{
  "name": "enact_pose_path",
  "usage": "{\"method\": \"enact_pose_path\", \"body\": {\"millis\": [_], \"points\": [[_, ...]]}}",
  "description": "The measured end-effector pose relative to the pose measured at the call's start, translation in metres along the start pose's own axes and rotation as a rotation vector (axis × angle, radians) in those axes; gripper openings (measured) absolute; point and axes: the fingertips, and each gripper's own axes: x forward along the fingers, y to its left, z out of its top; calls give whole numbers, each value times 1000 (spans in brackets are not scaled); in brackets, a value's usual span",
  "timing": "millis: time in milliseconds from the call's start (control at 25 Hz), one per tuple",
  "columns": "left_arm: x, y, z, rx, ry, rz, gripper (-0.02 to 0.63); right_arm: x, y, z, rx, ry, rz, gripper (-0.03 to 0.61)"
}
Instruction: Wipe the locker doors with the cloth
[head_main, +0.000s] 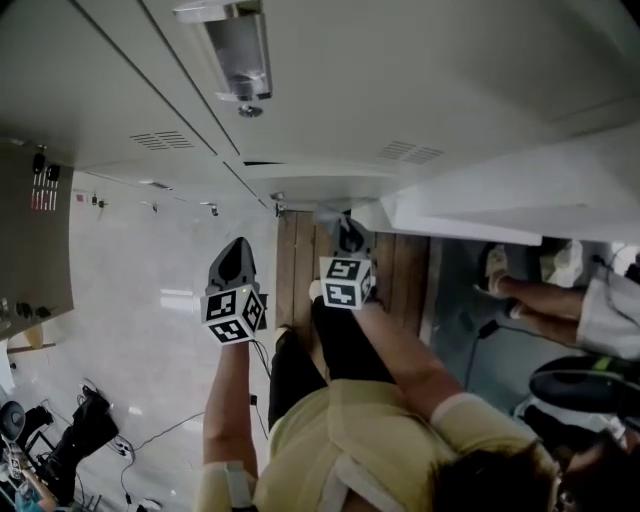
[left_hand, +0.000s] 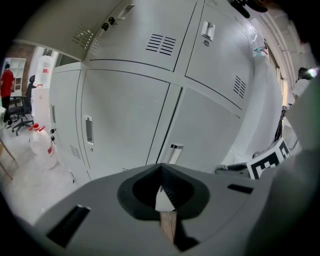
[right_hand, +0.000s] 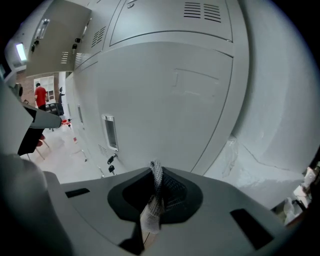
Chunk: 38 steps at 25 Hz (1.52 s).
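Pale grey locker doors (left_hand: 125, 117) filled pretty much everything ahead, stacked in rows with slotted vents and recessed handles. The only print I could make out was the black-and-white squares on the marker cubes (head_main: 233, 313). The little tag plate (left_hand: 207, 30) on an upper door was too small to read. Some keys (right_hand: 111, 161) hung from one lock.

The cloth (right_hand: 155, 182) was a thin grey mesh-looking thing, bunched into a narrow strip. It was pinched in the right gripper (right_hand: 156, 168) and stuck up just past the tips, close to a door, though I couldn't tell if it touched. The left gripper (left_hand: 161, 165) had its jaws pressed together with nothing in them, held up beside the right one.

Off to the left, the light floor (left_hand: 30, 175) ran open past the end of the lockers, with a big water jug (left_hand: 39, 142), an office chair (left_hand: 20, 107) and a person in red (left_hand: 7, 82) well back. On the right, a white wall (right_hand: 280, 125) closed things in.
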Motion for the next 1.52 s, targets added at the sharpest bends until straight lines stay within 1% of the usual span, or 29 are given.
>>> {"method": "enact_pose_path", "body": {"millis": [320,640,760,1200,1520], "points": [[-15,25,-18,-49,6,68,-14,18,53,-8,-48,35,104,18],[-16,39,-37,-66,30,98,-14,50,83,-7,-119,29,141,18],[-15,43,-41,-58,27,108,-14,64,90,-10,-141,35,149,18],[-6,54,-49,-47,40,125,-14,92,113,-7,-178,18,188,18],[3,49,-45,-29,42,109,-14,96,95,-9,-166,29,147,18]]}}
